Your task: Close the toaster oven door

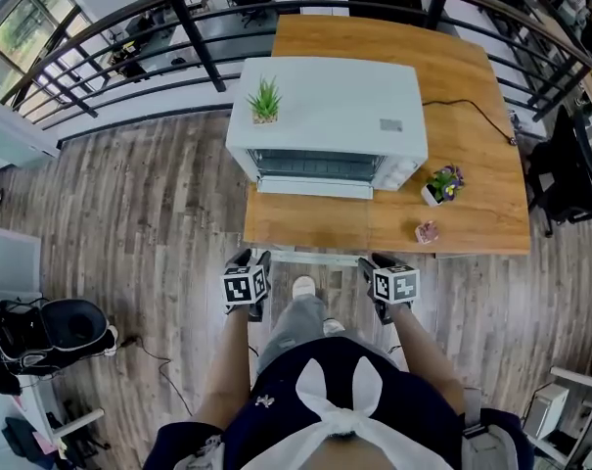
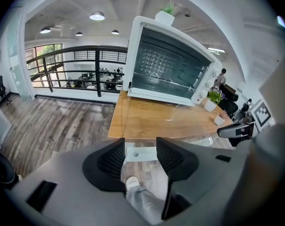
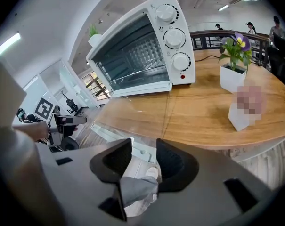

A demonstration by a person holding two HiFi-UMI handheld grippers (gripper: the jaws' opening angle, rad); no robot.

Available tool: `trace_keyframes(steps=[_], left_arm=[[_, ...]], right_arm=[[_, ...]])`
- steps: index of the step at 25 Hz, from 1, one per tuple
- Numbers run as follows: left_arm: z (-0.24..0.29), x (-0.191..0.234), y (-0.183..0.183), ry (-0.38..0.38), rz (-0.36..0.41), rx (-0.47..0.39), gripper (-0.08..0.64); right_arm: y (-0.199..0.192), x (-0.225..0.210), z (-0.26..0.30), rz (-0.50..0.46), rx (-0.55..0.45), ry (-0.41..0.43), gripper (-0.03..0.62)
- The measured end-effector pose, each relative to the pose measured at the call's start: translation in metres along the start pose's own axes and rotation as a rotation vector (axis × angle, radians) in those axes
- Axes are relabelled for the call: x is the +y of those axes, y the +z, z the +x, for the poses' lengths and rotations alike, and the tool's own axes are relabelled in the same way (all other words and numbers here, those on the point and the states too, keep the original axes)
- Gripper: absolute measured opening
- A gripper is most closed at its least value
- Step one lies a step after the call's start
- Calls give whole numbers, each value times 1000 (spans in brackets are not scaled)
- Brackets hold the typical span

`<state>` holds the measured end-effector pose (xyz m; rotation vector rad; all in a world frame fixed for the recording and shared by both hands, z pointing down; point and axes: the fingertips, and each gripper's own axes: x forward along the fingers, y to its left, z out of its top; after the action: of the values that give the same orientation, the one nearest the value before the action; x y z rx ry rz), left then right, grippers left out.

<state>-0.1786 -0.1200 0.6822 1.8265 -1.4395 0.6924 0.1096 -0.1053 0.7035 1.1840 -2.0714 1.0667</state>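
A white toaster oven (image 1: 330, 106) stands on the wooden table (image 1: 472, 218). Its glass door (image 1: 315, 188) hangs open, lying flat toward me over the table. The left gripper view shows the oven (image 2: 168, 65) with its rack bare inside. Three knobs show on the oven (image 3: 142, 51) in the right gripper view, with the flat door (image 3: 133, 112) in front. My left gripper (image 1: 250, 257) and right gripper (image 1: 372, 262) hover off the table's near edge, above my legs. Both the left gripper (image 2: 140, 145) and the right gripper (image 3: 143, 147) are open and hold nothing.
A small green plant (image 1: 265, 101) sits on the oven's top. A potted purple flower (image 1: 442, 184) and a small pink object (image 1: 427, 231) stand at the oven's right. A black cord (image 1: 472, 108) runs across the table. A railing (image 1: 198, 37) lies beyond, a dark chair (image 1: 569, 164) at right.
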Motion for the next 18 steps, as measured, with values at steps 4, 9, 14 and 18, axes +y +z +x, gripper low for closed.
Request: trace_keyframes(steps=[4,9,14,18], left_arm=[[9,7,-8,-19,-59,25,201],[17,12,-14,-48,-119,43,201],[22,16,-17,-42,-144,60,201],[27,18,-20,-44,-149,72,199]], right_arm=[[-5,-8,9,19,36,-19,176],[-12,-15,19,48,66,-31,184],[-19,-17,28,92,83,-21,184],[-21,-16,31,111,85,-9,172]])
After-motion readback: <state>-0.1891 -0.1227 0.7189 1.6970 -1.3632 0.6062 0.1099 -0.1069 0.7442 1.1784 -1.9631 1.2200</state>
